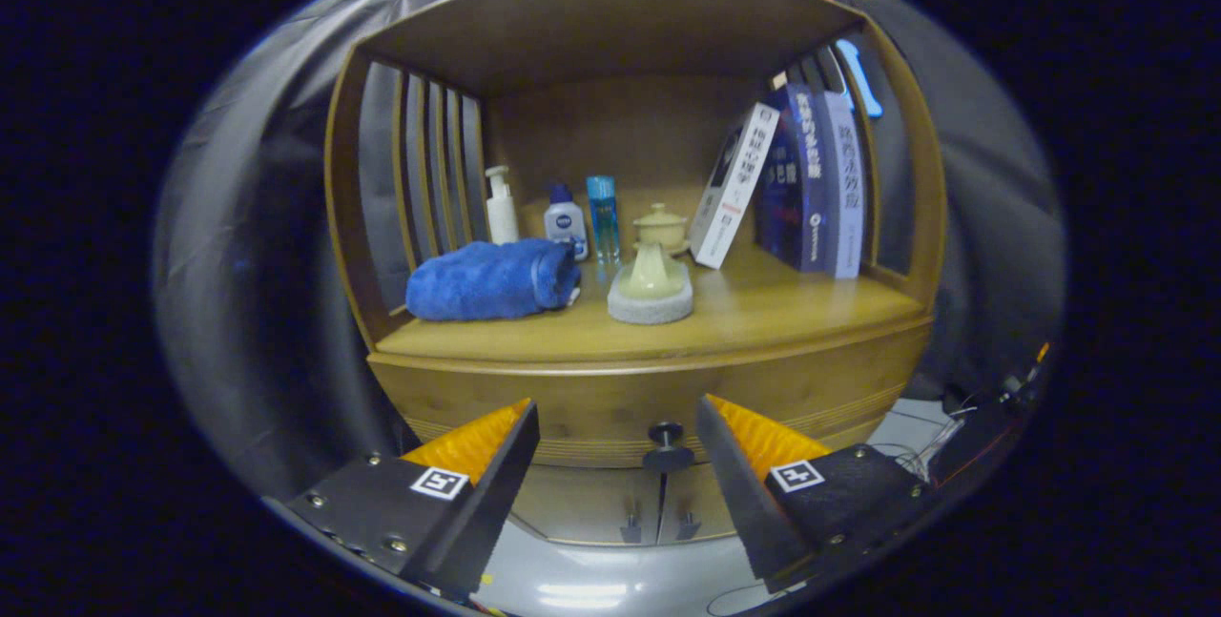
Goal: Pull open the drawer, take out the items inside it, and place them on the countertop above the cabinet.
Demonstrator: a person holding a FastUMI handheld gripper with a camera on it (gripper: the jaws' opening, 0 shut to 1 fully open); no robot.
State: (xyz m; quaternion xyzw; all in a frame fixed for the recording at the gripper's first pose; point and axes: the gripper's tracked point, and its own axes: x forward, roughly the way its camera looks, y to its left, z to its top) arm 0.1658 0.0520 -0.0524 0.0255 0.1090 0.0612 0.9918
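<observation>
The gripper [615, 441] was held level and pointed forward, its 2 fingers [477, 474] spread wide apart with nothing between them. Both fingers reached up from below at about the same height, their tips leaning slightly toward each other, though the fisheye bend may have exaggerated that. Neither finger touched anything; they hung in open air.

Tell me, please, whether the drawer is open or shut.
Shut: the drawer front sits flush with the cabinet, its knob between the open fingers, untouched.

Wooden countertop [763, 312] with blue towel [491, 279], bottles [563, 216], books [801, 178].
</observation>
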